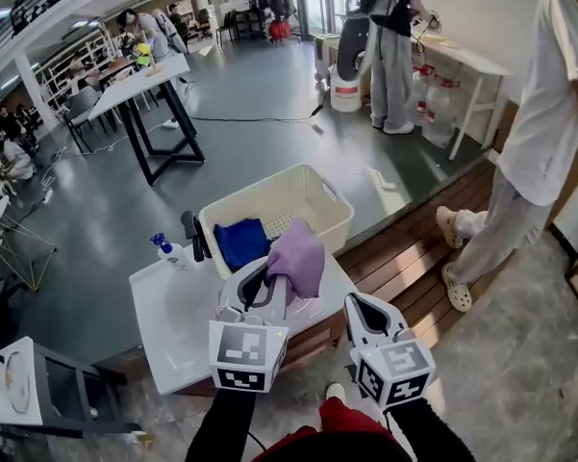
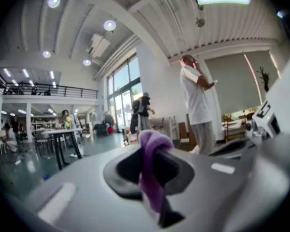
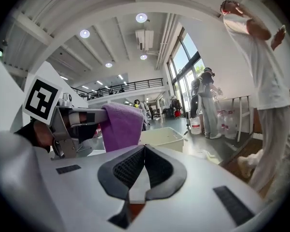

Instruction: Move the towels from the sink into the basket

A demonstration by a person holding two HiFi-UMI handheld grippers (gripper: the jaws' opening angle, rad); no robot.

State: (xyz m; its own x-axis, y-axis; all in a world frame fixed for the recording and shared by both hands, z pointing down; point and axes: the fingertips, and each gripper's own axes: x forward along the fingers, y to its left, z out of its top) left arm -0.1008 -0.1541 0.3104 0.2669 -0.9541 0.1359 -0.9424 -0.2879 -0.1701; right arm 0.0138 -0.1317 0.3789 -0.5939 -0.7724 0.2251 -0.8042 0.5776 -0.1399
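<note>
A purple towel (image 1: 296, 256) hangs from my left gripper (image 1: 274, 275), which is shut on it above the white counter, just in front of the white basket (image 1: 337, 221). In the left gripper view the purple towel (image 2: 152, 175) is pinched between the jaws of the left gripper (image 2: 153, 151). A blue towel (image 1: 242, 242) lies inside the basket. My right gripper (image 1: 361, 306) hovers to the right of the left one, shut and empty. From the right gripper (image 3: 144, 149) I see the purple towel (image 3: 121, 126) and the basket (image 3: 161, 137) behind it.
A black faucet (image 1: 191, 233) and a blue-capped soap bottle (image 1: 168, 250) stand on the white counter (image 1: 178, 320). A person in white (image 1: 539, 142) stands on the wooden step at right. A black-legged table (image 1: 144, 85) is farther back.
</note>
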